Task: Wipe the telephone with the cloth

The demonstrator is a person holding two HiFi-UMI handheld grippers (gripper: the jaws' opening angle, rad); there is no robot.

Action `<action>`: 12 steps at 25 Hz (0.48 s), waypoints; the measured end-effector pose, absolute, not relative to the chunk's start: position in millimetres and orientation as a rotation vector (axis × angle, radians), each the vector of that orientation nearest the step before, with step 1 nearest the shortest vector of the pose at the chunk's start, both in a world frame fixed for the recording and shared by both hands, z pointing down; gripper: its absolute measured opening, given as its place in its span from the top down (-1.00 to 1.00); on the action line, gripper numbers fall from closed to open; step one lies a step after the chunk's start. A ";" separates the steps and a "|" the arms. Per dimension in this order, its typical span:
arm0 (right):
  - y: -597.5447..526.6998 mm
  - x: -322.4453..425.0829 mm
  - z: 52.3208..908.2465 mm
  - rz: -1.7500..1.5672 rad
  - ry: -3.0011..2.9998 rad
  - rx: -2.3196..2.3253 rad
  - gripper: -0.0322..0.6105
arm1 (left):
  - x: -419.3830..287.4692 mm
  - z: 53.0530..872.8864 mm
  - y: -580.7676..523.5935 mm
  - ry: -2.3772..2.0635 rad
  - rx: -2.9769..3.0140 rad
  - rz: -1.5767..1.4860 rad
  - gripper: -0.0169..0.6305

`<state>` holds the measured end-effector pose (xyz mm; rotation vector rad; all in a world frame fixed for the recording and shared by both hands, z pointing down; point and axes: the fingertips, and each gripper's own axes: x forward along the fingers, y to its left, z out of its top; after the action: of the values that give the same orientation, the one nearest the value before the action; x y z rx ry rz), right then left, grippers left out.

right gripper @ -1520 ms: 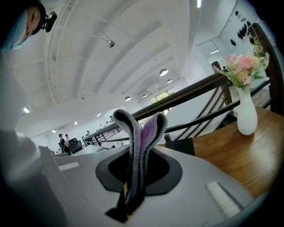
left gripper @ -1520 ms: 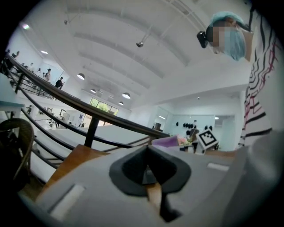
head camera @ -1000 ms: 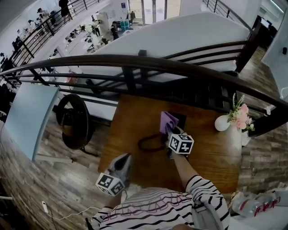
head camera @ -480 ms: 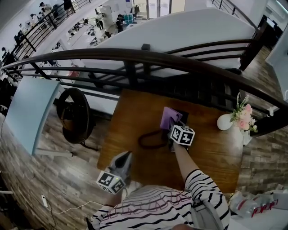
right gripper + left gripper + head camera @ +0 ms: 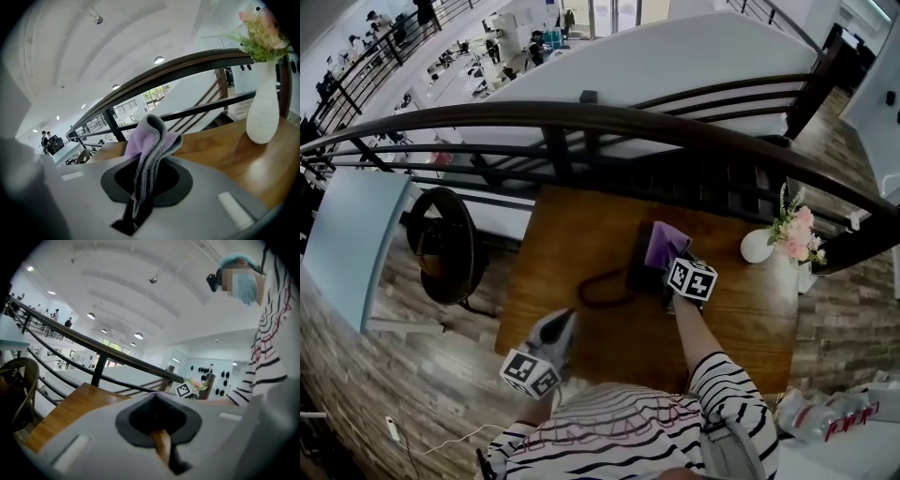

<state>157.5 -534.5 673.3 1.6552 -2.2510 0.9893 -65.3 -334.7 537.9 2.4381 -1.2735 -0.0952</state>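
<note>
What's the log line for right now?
right hand-held gripper: shut on cloth | cloth: over telephone | left hand-held gripper: shut, empty

Purple cloth [image 5: 666, 246], bunched, on top of black telephone [image 5: 636, 270] w/ cord [image 5: 598, 292] looped to left.

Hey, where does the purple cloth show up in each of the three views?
Head view: purple cloth at centre, by the telephone.
Left gripper view: not clearly in it.
Right gripper view: cloth at centre, pinched by the right gripper.
Shared landmark: dark handrail.
</note>
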 end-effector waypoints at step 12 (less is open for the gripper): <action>-516.9 224.4 673.9 0.960 -2.143 1.790 0.79 | -29.8 529.8 -340.3 -1.154 2.516 -0.097 0.94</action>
<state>224.4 -516.9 673.9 1.7897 -2.1427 0.9600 -29.8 -340.3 529.8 2.5163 -1.1536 -0.0975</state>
